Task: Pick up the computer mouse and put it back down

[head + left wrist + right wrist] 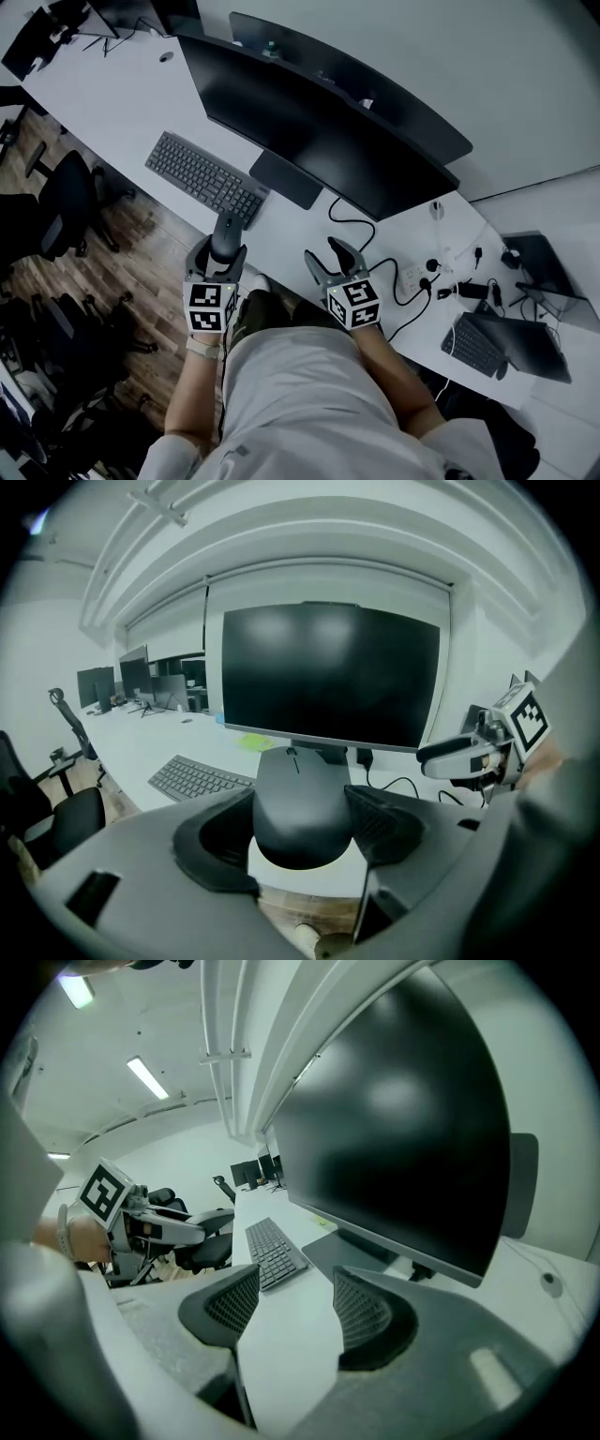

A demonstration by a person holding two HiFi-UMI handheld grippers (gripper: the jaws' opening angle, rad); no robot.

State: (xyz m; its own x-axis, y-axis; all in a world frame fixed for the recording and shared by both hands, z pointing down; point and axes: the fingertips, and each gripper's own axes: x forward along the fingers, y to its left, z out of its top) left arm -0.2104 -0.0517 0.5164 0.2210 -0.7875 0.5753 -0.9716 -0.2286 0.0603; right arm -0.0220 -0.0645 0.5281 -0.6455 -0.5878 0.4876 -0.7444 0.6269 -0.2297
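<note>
**Q:** Where is the matte black computer mouse [302, 799]?

**A:** It sits between the dark padded jaws of the left hand-held gripper [302, 829], which press against its two sides. In the head view it is at the near edge of the long white desk [122, 103]. It is just beside the right end of the slim dark grey keyboard [204, 176], in front of the wide black monitor [323, 141], whose screen is dark. The mouse may be lifted just clear of the desk, but the angle makes that hard to tell.

**Q:** And the other hand?

**A:** The right hand-held gripper [295, 1309] is near the left one, over the same desk edge. Its jaws are spread apart, with only bare white desk between them.
</note>
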